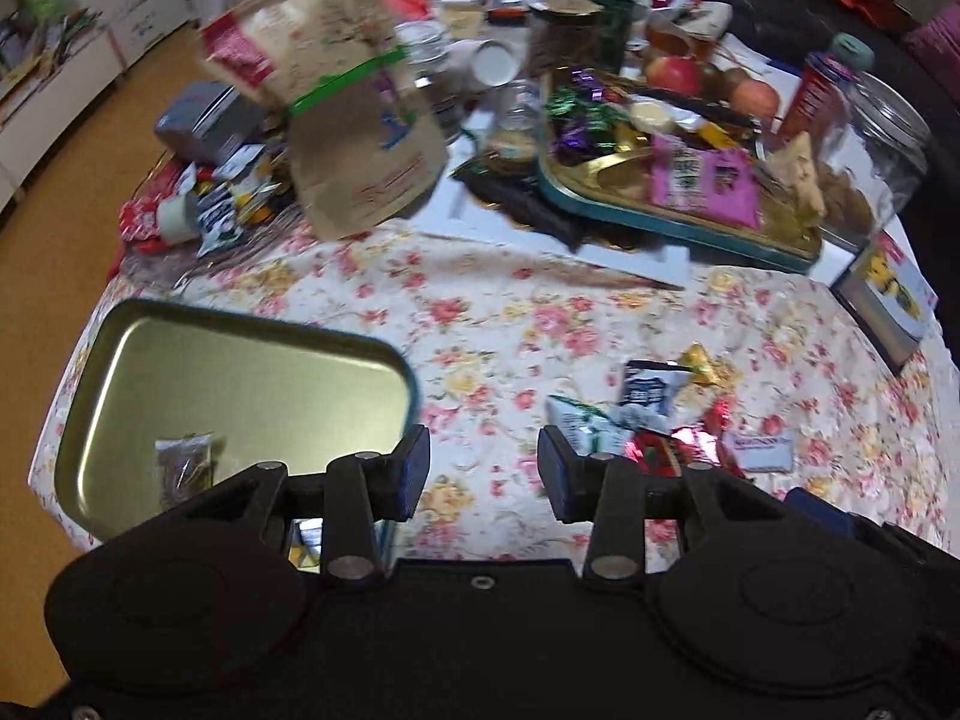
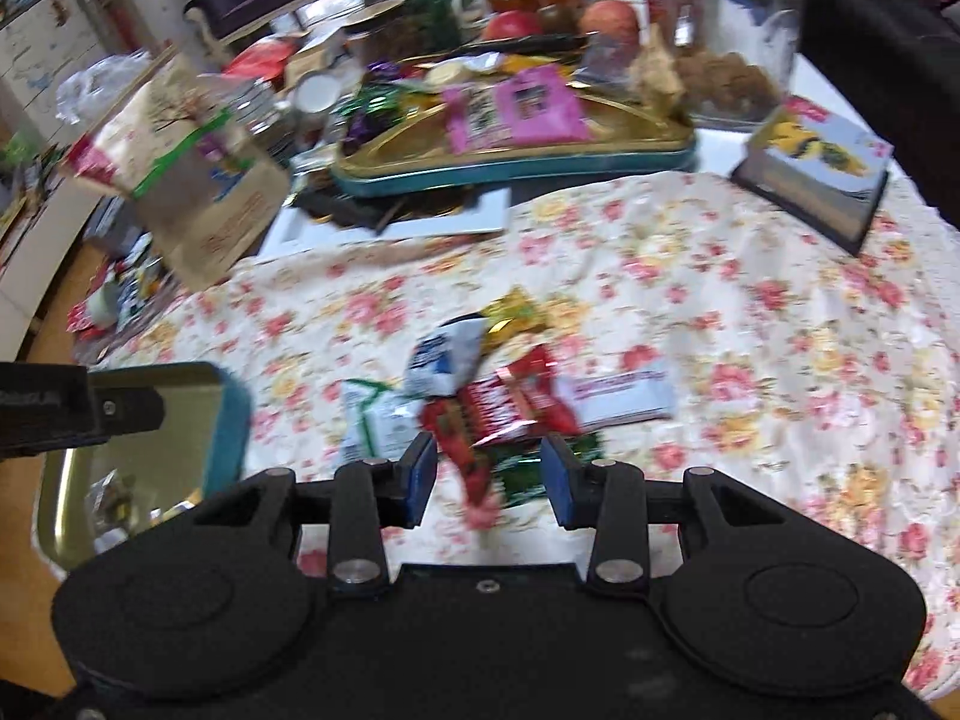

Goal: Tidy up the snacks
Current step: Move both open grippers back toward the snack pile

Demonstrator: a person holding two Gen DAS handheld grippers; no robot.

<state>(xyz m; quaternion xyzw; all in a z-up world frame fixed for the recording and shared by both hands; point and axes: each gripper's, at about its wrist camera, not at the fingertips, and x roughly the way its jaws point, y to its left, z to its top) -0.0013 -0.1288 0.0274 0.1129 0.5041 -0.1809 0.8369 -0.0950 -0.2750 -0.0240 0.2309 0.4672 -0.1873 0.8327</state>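
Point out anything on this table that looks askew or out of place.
The brown paper bag at the back left leans steeply instead of standing upright. A heap of snack packets lies loose on the floral cloth, outside the nearly empty tin tray.

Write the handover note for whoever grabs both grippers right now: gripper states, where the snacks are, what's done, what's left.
Left gripper: open, holding nothing, over the cloth beside the gold tin.
Right gripper: open, just short of the snack pile, red wrapper between its jaws, not gripped.
Done: one dark packet lies in the tin.
Left: the pile on the flowered cloth, including the blue-white packet, gold candy and white bar, likely goes into the tin. The far tray is already loaded.
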